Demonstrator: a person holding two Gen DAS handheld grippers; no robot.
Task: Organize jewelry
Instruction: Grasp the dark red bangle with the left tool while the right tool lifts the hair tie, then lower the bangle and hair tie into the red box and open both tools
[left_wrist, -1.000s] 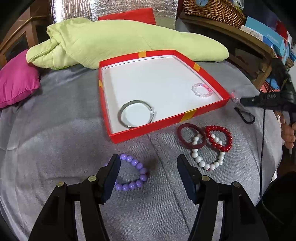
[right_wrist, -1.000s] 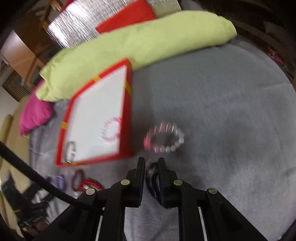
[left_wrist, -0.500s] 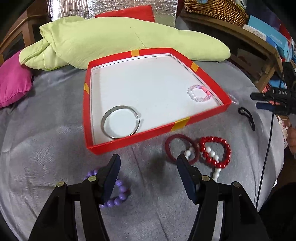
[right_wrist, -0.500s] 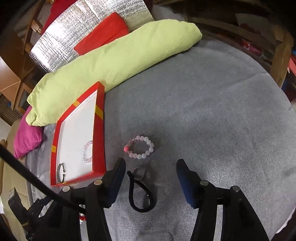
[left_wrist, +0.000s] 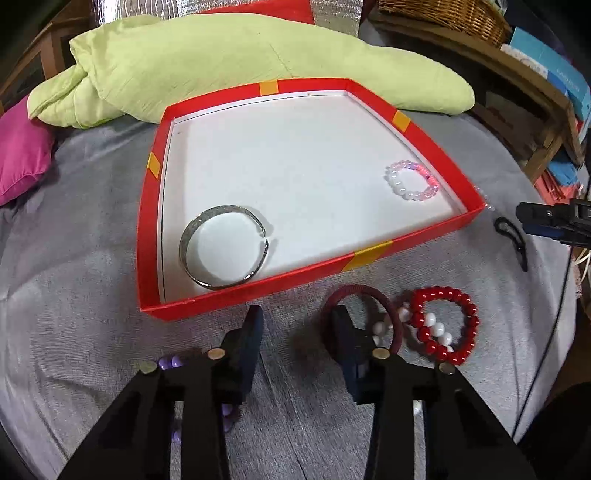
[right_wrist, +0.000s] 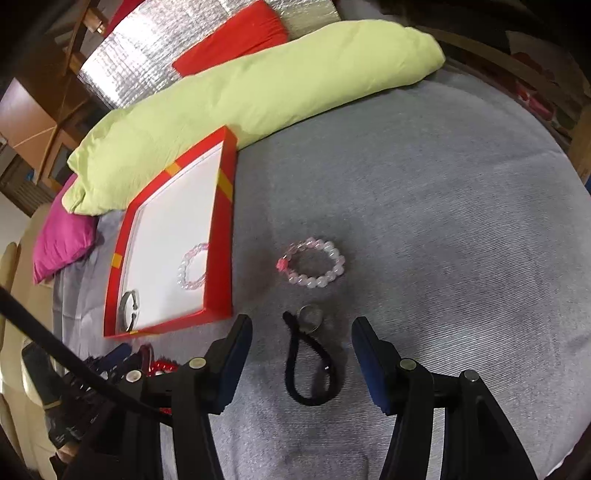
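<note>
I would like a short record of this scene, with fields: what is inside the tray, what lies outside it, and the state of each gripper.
tray: red tray, white floor
inside tray: silver bangle; pale pink bead bracelet
outside, near left gripper: maroon hair band; red bead bracelet; white bead bracelet; purple bead bracelet
outside, near right gripper: pink bead bracelet; black cord loop
left gripper: open, empty
right gripper: open, empty
surface: grey cloth

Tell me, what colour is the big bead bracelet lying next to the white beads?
Shiny red. The red bead bracelet shows best in the left wrist view.
</note>
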